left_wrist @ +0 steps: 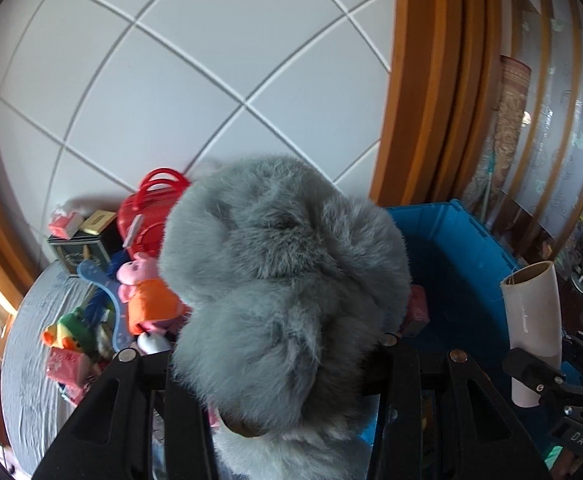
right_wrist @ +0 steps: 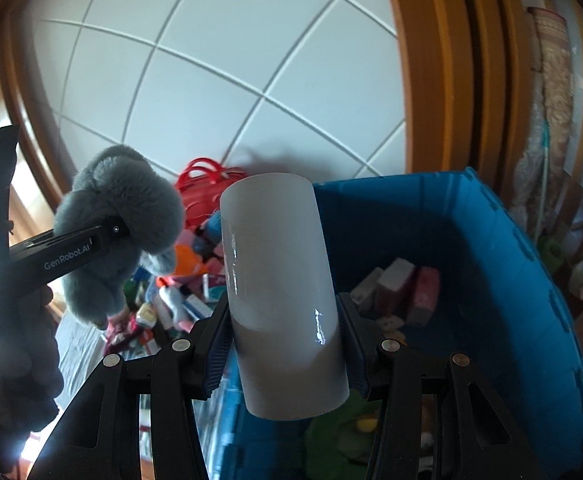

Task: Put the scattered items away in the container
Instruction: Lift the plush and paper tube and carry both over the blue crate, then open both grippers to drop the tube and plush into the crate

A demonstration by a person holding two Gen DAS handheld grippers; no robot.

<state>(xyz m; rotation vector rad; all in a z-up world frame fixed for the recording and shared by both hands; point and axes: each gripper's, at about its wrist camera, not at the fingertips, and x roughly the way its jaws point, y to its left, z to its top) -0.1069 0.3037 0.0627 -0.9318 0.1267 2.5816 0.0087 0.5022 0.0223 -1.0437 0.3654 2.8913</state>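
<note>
A fluffy grey plush toy fills the left wrist view, and my left gripper is shut on it. From the right wrist view, the same plush hangs in the left gripper over the toy pile. My right gripper is shut on a white tube, its blue pads pressing both sides. The tube and right gripper also show at the left view's right edge. The blue crate lies just ahead and to the right, with small boxes and a green toy inside.
Scattered toys lie on a grey cloth-covered table: a pig plush in orange, a red plastic bag, a dark tin, small cartons. Behind stands a white tiled wall; a wooden door frame rises behind the crate.
</note>
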